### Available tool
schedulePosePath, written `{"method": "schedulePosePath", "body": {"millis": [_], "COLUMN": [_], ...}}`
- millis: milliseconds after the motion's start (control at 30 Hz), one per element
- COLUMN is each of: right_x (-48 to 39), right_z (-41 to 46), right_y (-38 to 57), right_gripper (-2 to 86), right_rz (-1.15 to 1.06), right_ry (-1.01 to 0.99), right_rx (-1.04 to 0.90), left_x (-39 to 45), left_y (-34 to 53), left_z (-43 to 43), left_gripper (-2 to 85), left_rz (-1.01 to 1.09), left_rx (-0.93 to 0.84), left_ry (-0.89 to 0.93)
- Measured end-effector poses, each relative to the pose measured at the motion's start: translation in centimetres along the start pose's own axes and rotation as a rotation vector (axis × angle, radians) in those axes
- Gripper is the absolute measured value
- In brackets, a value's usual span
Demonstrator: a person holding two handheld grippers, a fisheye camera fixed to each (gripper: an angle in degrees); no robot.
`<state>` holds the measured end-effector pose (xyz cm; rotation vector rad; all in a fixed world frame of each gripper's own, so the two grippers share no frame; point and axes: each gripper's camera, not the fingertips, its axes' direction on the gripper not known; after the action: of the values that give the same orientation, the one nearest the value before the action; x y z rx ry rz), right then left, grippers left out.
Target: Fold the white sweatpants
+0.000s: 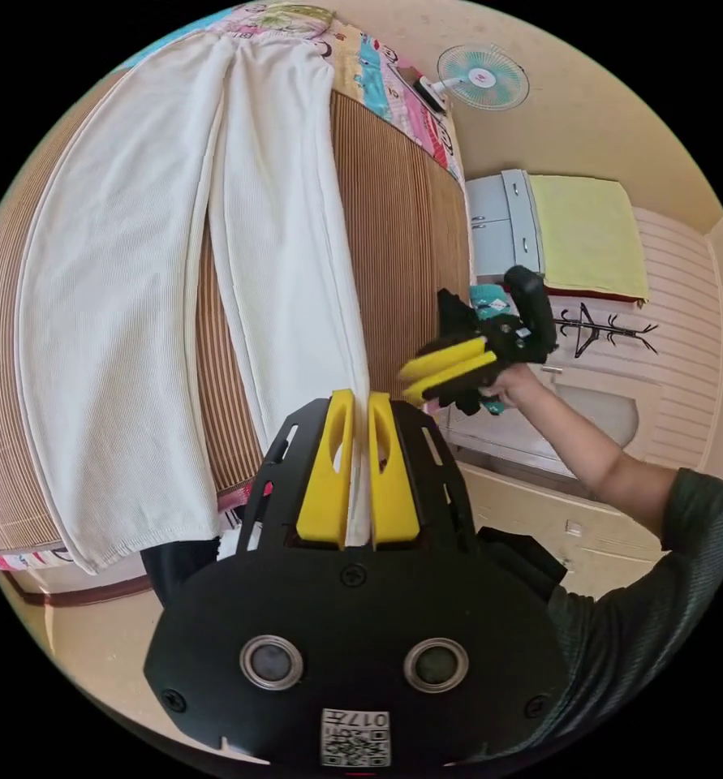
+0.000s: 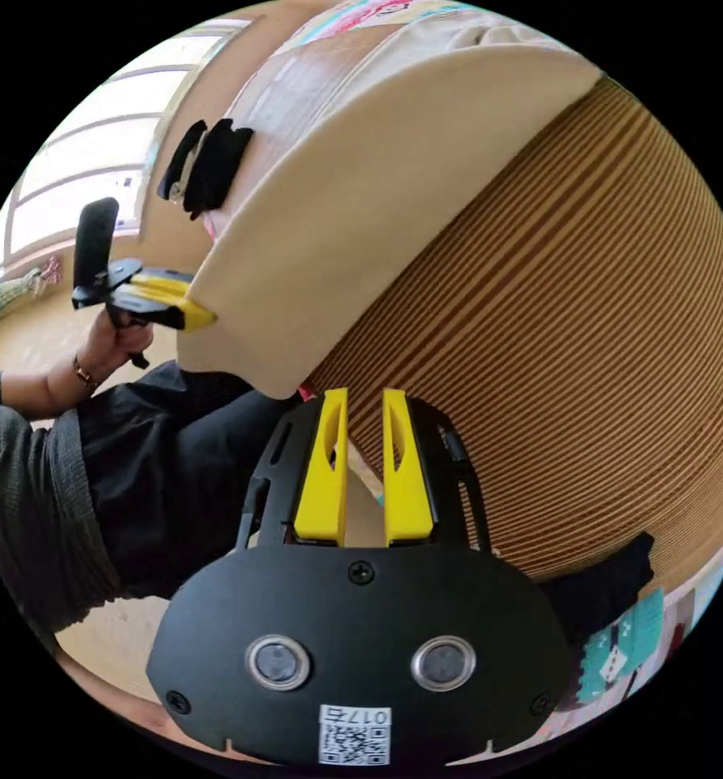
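Left jaws: my left gripper (image 1: 359,398) clenches the white sweatpants (image 1: 126,292) hem.
Right jaws: my right gripper (image 2: 364,395) released, empty.
Waistband: cut off.

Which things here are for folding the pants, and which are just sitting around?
For the job:
- white sweatpants, spread on the striped mat
- left gripper, shut on one leg's hem
- right gripper, open, holding nothing

Just lying about:
- fan
- yellow cloth on the cabinet
- black items on the mat
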<state>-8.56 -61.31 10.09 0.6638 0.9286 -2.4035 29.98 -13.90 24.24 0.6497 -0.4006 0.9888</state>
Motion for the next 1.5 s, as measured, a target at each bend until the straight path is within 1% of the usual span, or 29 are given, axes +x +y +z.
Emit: {"method": "schedulePosePath", "body": {"millis": [67,100,167,200,267,367,500,600,667,700,767,833,867,900,967,1033,1067,1100,1167,1200,1300,1333,1400,1467,1500], "right_x": [7.1,8.7,14.0,15.0,17.5,18.7,19.5,18.5,14.1,12.7,5.8,0.3,-3.0,-4.5,-9.1,-10.1,-9.6,-9.2,-7.7,-7.5,-7.7,-8.2,-9.0,-10.3,-10.8], "right_z": [-4.3,-5.5,-9.3,-10.0,-11.9,-12.5,-11.8,-11.0,-11.2,-11.1,-10.1,-8.7,-7.7,-7.2,-5.2,-3.0,-1.3,-0.5,1.6,2.0,3.5,4.4,6.5,10.3,11.4], "right_y": [-5.1,-6.4,-11.4,-12.5,-16.9,-22.2,-28.4,-32.4,-34.6,-35.1,-37.7,-39.9,-41.3,-42.1,-45.8,-49.4,-51.5,-52.2,-53.0,-52.7,-48.3,-45.3,-40.1,-33.4,-32.2], "right_gripper": [9.2,9.5,11.1,11.5,12.8,13.8,14.0,11.5,6.1,5.6,4.0,3.4,3.3,3.3,3.5,4.1,4.6,4.3,3.6,3.4,4.5,5.3,6.6,7.9,8.3], "right_rz": [0.14,0.174,0.286,0.306,0.357,0.424,0.454,0.488,0.465,0.451,0.321,0.206,0.137,0.103,-0.008,0.004,0.043,0.06,0.089,0.095,0.056,0.009,-0.052,-0.085,-0.096], "right_ry": [-0.061,-0.087,-0.209,-0.235,-0.275,-0.228,-0.136,0.056,0.238,0.274,0.382,0.438,0.441,0.432,0.344,0.284,0.209,0.163,0.028,0.018,0.033,0.045,0.076,0.106,0.101], "right_rx": [0.17,0.224,0.439,0.488,0.65,0.747,0.752,0.702,0.749,0.76,0.786,0.79,0.795,0.798,0.771,0.704,0.659,0.648,0.633,0.636,0.635,0.622,0.585,0.511,0.478], "left_x": [-0.4,-0.7,-1.0,-1.2,-1.5,-2.2,-3.9,-5.1,-5.6,-5.9,-6.2,-6.3,-6.4,-6.6,-7.2,-8.4,-9.6,-11.0,-13.2,-14.2,-15.6,-15.6,-15.1,-14.6,-14.4], "left_y": [0.3,0.4,0.7,0.9,1.1,1.5,1.7,1.9,2.2,2.5,3.2,4.5,5.5,6.7,8.6,10.0,10.7,11.0,11.1,11.0,10.6,10.5,10.2,9.9,9.8], "left_z": [-0.1,0.0,0.0,0.0,-0.1,-0.4,-1.0,-1.3,-1.6,-1.9,-2.8,-4.1,-5.2,-6.6,-8.8,-10.6,-11.3,-11.7,-12.0,-12.0,-11.0,-10.8,-10.5,-10.4,-10.4], "left_gripper": [3.3,3.2,3.1,3.1,3.2,3.3,3.0,2.7,2.4,2.3,2.2,2.1,2.1,2.0,2.2,2.5,2.8,3.1,3.5,3.7,3.7,3.7,3.7,3.8,3.8], "left_rz": [-0.013,-0.018,-0.025,-0.022,-0.014,-0.012,-0.052,-0.085,-0.094,-0.098,-0.116,-0.136,-0.152,-0.17,-0.2,-0.236,-0.26,-0.304,-0.35,-0.351,-0.375,-0.376,-0.361,-0.349,-0.344], "left_rx": [0.014,0.02,0.026,0.03,0.039,0.051,0.074,0.091,0.105,0.119,0.128,0.14,0.149,0.166,0.197,0.21,0.212,0.203,0.197,0.2,0.161,0.154,0.148,0.142,0.14], "left_ry": [0.01,0.013,0.017,0.018,0.003,-0.018,0.023,0.05,0.069,0.078,0.078,0.064,0.04,0.015,-0.027,-0.08,-0.124,-0.169,-0.2,-0.203,-0.205,-0.207,-0.234,-0.25,-0.252]}}
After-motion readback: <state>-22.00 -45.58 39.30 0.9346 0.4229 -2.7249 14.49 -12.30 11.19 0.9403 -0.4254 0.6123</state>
